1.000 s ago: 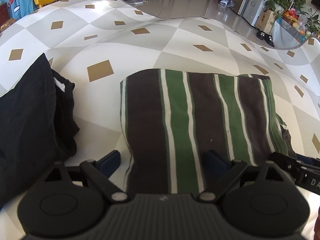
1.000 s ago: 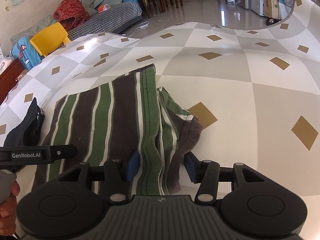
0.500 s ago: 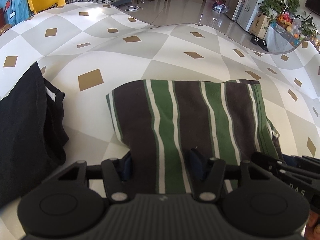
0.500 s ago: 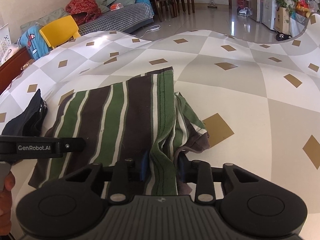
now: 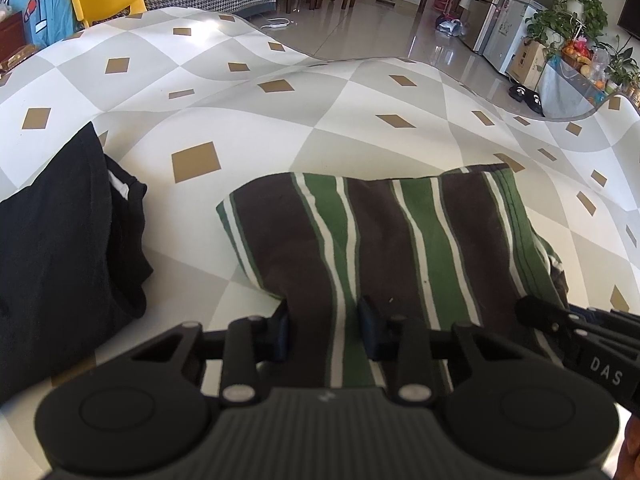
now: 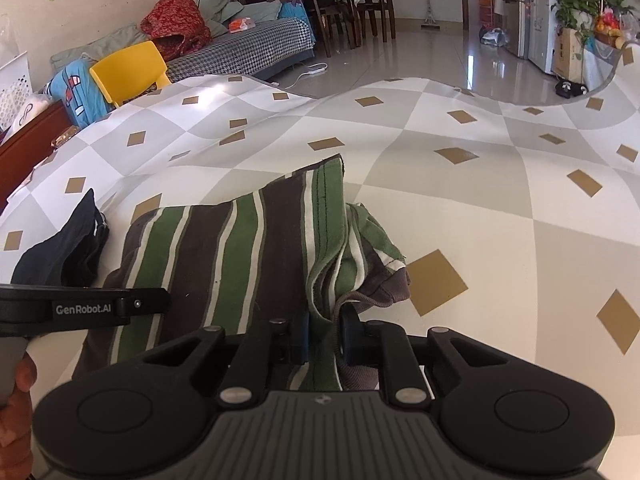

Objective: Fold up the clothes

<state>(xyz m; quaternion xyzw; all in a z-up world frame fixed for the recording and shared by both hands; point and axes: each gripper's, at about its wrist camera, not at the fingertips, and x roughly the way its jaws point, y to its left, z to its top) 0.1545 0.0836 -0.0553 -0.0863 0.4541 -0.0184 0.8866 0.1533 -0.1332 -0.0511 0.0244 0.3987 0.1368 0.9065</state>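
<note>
surface (image 5: 360,128): checked cloth | striped garment (image 5: 400,240): part-folded at near centre, black garment (image 5: 48,248) just left | left hand-held gripper (image 5: 324,332), right hand-held gripper (image 6: 325,334): went from apart to clamped on near hem | judgement: next fold possible

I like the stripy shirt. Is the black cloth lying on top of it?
No, the black cloth lies beside the striped shirt on the tablecloth, with bare cloth between them.

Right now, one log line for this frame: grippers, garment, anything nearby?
left gripper: shut on striped shirt near edge | right gripper: shut on bunched right edge | black garment: left, apart, untouched
</note>
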